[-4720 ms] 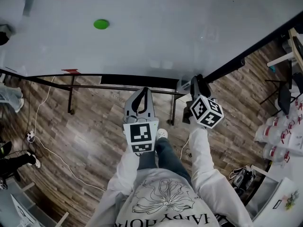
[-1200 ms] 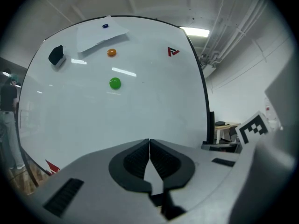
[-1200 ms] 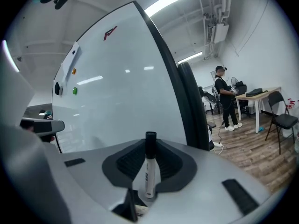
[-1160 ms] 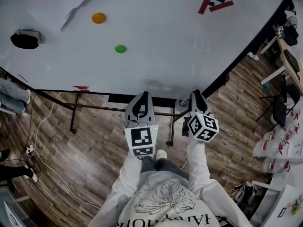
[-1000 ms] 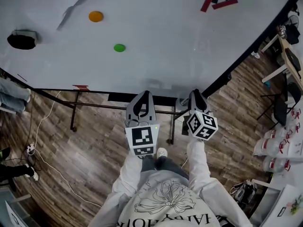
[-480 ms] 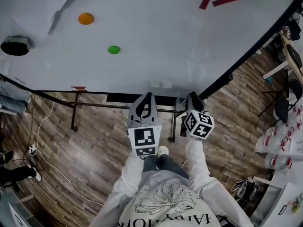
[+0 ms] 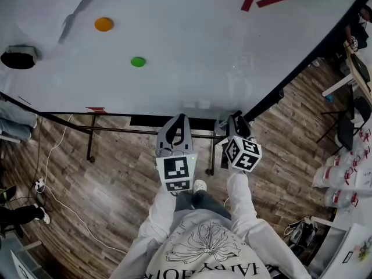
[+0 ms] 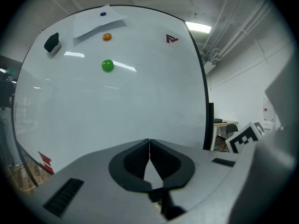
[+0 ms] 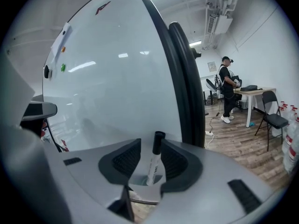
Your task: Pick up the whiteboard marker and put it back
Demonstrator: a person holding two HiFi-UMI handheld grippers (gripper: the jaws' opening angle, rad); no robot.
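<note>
while both grippers are held up close before the board, the right gripper (image 9: 151,143) is seen released: its jaws have just been opening and are set wide apart. between them the whiteboard marker (image 9: 153,162) is stood upright, black cap uppermost. its white barrel is close to the gripper's right-side pad and a clear gap is left on the other side, so no squeeze on it can be made out. its lower end is sunk into a pale grey holder (image 9: 138,177) just beneath the gripper, of which little is shown.

just to the left of that gripper the left gripper (image 8: 149,146) is kept clenched, its ribbed pads brought together tip to tip with nothing caught between them.

straight ahead of both, the whiteboard (image 8: 140,101) is spread wide. above and to the left of the left gripper a green magnet (image 8: 107,66) is stuck, with an orange magnet (image 8: 107,37) higher up and a black eraser (image 8: 51,42) farther left; a red logo (image 8: 172,38) is printed up to the right.

beyond the right gripper, past the board's black edge (image 9: 180,78), a wooden floor (image 9: 243,139), a dark chair (image 9: 273,111) and a standing person (image 9: 227,87) are seen well away.
</note>
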